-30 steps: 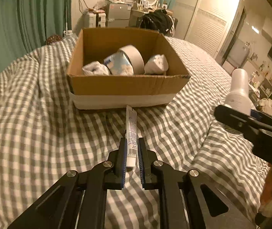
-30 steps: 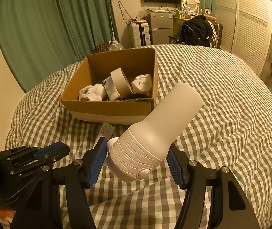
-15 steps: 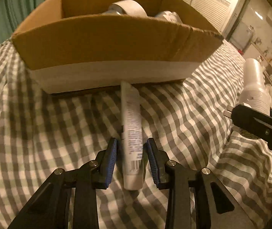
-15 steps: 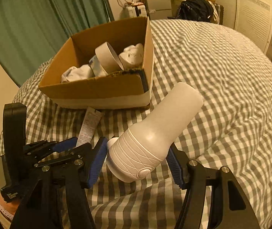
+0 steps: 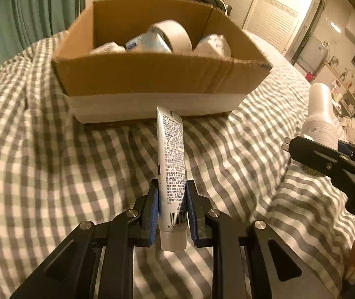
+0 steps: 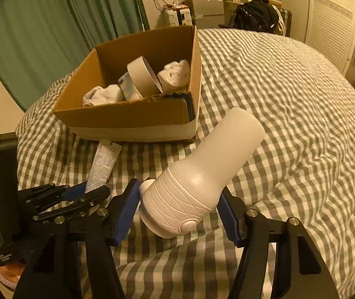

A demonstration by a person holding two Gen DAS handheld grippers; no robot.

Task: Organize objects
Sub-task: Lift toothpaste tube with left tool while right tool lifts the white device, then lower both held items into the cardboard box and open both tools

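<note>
1. The left tool (image 5: 171,206) pinches a white squeeze tube printed with small text and a barcode (image 5: 171,164); its blue-padded fingers (image 5: 154,211) press against both sides of the tube near the capped end.
2. The tube points away from the tool toward the far side, its flat crimped end close to the near wall of the open brown cardboard box with a white lower band (image 5: 152,77).
3. In the right wrist view the same tube (image 6: 105,164) is left of centre, its crimped end by the box's (image 6: 127,117) near wall, with the left tool (image 6: 77,194) gripping its near end.
4. The right tool (image 6: 180,206) clamps a white plastic bottle with a ribbed, spiral-embossed base (image 6: 202,179) at its wide base; the bottle tilts up and to the right.
5. From the left wrist view that bottle (image 5: 320,114) stands at the far right, held in the right tool (image 5: 327,154).
6. Inside the box lie a roll of pale tape (image 6: 143,77), a blue-and-white packet (image 5: 143,43) and crumpled white wrapped items (image 6: 175,74).
7. The box sits on a bed covered in grey-and-white checked cloth (image 6: 289,114).
8. Green curtains (image 6: 52,30) hang at far left.
</note>
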